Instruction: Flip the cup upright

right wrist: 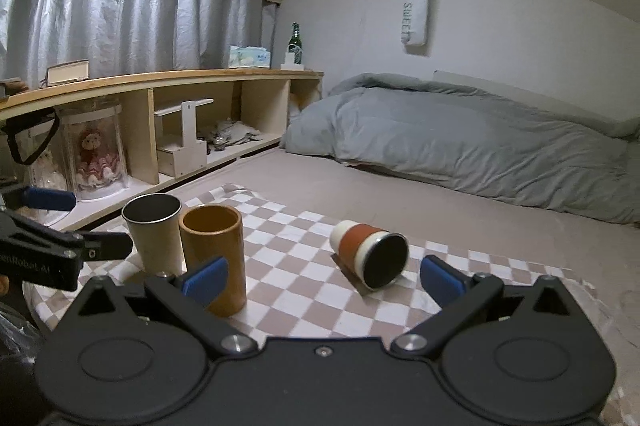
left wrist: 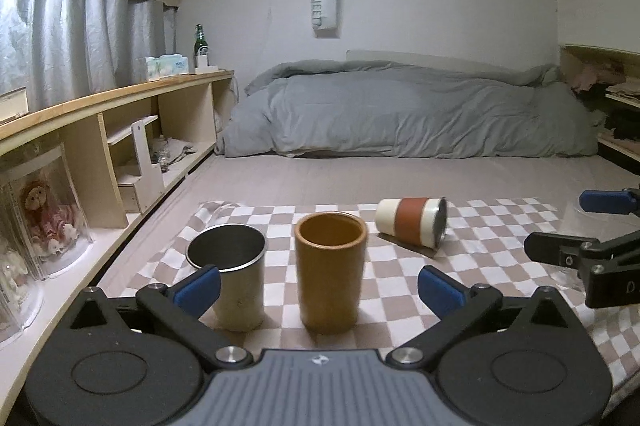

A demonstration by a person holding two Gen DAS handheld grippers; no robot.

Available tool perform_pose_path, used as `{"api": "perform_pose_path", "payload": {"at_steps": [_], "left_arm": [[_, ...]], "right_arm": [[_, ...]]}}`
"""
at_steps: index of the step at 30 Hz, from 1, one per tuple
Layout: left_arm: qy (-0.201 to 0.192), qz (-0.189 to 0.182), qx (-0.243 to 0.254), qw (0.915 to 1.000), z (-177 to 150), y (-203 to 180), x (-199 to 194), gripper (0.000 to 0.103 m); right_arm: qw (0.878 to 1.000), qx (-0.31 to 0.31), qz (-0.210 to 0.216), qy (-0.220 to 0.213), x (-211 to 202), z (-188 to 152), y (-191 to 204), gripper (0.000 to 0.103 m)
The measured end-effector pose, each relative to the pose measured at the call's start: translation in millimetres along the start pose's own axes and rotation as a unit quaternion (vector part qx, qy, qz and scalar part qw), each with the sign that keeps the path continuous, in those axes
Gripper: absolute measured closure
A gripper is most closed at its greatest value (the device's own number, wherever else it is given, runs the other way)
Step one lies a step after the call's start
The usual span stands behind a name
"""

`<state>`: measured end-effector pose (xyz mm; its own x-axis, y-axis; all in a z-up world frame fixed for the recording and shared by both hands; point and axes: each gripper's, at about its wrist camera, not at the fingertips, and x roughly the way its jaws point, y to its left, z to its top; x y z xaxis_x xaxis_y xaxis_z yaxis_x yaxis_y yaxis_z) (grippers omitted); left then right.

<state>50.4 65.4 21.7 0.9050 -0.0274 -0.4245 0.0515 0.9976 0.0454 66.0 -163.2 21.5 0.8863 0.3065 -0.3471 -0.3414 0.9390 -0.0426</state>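
Observation:
A cream cup with a rust-red band (left wrist: 412,221) lies on its side on the checkered cloth (left wrist: 400,278), its dark mouth facing right. In the right wrist view the same cup (right wrist: 368,252) lies just ahead, mouth toward the camera. My left gripper (left wrist: 318,290) is open and empty, with the upright orange cup (left wrist: 331,272) between its fingers' line of sight. My right gripper (right wrist: 324,280) is open and empty, just short of the lying cup. It also shows at the right edge of the left wrist view (left wrist: 576,226).
A steel cup (left wrist: 232,258) stands upright left of the orange cup; both show in the right wrist view, steel cup (right wrist: 154,234) and orange cup (right wrist: 214,258). A wooden shelf (left wrist: 120,130) runs along the left. A grey duvet (left wrist: 400,114) lies behind the cloth.

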Motion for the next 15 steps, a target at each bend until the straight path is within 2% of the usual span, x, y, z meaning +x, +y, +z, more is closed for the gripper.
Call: {"api": "perform_pose_path", "payload": {"at_steps": [15], "left_arm": [[-0.011,-0.011,0.017,0.9997,-27,-20,-33,0.0]], "right_arm": [[0.999,0.009,-0.053,0.002,-46,-39,-2,0.0]]}}
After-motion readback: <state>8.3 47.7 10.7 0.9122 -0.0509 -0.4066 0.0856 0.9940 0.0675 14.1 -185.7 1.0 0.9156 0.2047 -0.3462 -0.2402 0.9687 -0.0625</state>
